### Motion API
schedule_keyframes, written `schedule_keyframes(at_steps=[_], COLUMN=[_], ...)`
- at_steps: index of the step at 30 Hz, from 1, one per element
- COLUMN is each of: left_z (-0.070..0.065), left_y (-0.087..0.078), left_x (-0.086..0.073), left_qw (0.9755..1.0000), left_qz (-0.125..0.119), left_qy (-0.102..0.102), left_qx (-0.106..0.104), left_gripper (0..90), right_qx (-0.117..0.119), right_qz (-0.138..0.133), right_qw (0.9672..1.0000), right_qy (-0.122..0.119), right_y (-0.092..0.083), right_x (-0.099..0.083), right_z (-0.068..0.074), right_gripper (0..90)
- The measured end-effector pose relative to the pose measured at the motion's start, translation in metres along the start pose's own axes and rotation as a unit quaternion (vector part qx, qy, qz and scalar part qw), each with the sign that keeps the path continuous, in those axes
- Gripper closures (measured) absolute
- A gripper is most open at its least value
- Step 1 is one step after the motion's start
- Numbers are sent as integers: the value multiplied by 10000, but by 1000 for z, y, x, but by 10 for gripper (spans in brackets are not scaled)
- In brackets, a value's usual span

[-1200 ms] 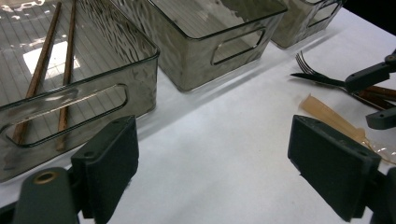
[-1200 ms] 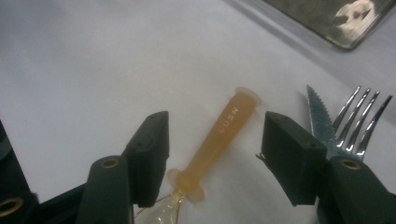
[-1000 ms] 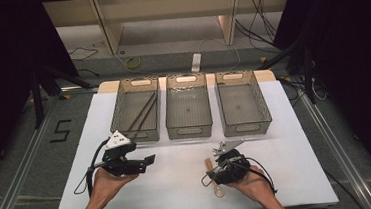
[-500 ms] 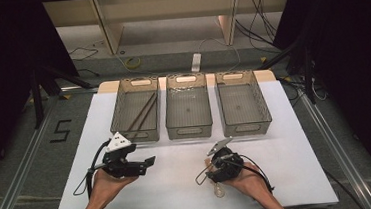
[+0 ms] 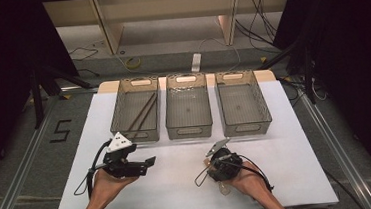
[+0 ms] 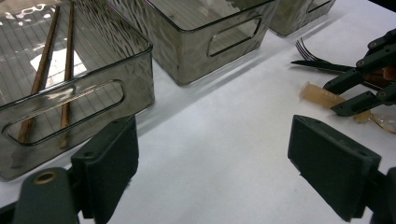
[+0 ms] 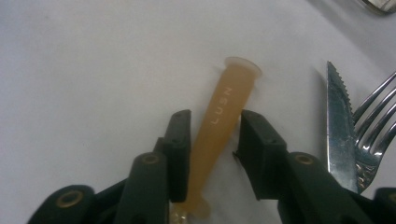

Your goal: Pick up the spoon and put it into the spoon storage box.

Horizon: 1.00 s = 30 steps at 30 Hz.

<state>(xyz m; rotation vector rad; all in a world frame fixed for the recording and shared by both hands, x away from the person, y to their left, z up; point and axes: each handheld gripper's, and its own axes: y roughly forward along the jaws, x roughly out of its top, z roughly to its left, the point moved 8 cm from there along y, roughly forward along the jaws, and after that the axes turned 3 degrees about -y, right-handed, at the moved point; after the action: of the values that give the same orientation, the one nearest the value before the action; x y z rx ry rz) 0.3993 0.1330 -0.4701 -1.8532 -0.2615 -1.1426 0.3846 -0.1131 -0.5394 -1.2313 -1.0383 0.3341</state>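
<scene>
The amber handle (image 7: 219, 126) (marked LUSN) lies on the white bench (image 5: 180, 185) at lower centre of the right gripper view, between the just-closing right gripper (image 7: 212, 140), pads not quite pressing; knife (image 7: 340, 126) at right; left gripper (image 6: 212, 172) wide

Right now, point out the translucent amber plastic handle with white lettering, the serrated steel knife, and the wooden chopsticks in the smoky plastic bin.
Translucent amber plastic handle (image 7: 219, 122): right gripper view, mid-shaft by the lettering.
Serrated steel knife (image 7: 340, 126): right gripper view, flat of the blade.
Wooden chopsticks (image 6: 43, 70): left gripper view, middle of the left stick.
</scene>
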Motion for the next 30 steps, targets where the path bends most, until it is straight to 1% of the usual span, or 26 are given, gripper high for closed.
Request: schedule_keyframes(at_steps=[3,4,9,11,14,16,18,20,21,22,26,28,30], left_z=[0,0,0,0,0,0,0,0,0,0,-2,-3,-4], left_y=[0,0,0,0,0,0,0,0,0,-1,-1,-1,-2], left_x=[0,0,-1,0,0,0,0,0,0,1,2,2,3], left_qw=[10000,10000,10000,10000,10000,10000,10000,10000,10000,10000,9999,9998,9997], left_qz=[2,6,38,24,4,0,5,-15,-17,-33,-93,-106,-144], left_qy=[10,15,35,10,-14,-22,-14,-3,-1,-16,-21,-37,-56], left_qx=[1,3,0,-9,-25,-31,-25,-18,-27,-33,-128,-170,-207], left_gripper=[159,159,159,159,159,159,159,159,159,159,158,157,156], right_qx=[-4,2,5,-19,20,21,-52,-36,-73,-83,-41,23,25], right_qz=[-6,-3,14,4,-19,-63,-109,-169,-232,-265,-440,-528,-598], right_qw=[10000,10000,10000,10000,10000,10000,9999,9998,9997,9996,9990,9986,9982], right_qy=[-26,-50,-36,-50,-71,-32,-72,-28,-66,-47,-19,8,45], right_y=[0,0,0,0,-1,-3,-5,-9,-11,-12,-19,-23,-26], right_x=[1,1,1,1,1,2,3,3,4,4,7,9,10], right_z=[2,3,4,4,4,3,1,-1,-3,-4,-8,-8,-10], right_gripper=[736,748,755,758,760,762,763,764,765,765,768,768,768])
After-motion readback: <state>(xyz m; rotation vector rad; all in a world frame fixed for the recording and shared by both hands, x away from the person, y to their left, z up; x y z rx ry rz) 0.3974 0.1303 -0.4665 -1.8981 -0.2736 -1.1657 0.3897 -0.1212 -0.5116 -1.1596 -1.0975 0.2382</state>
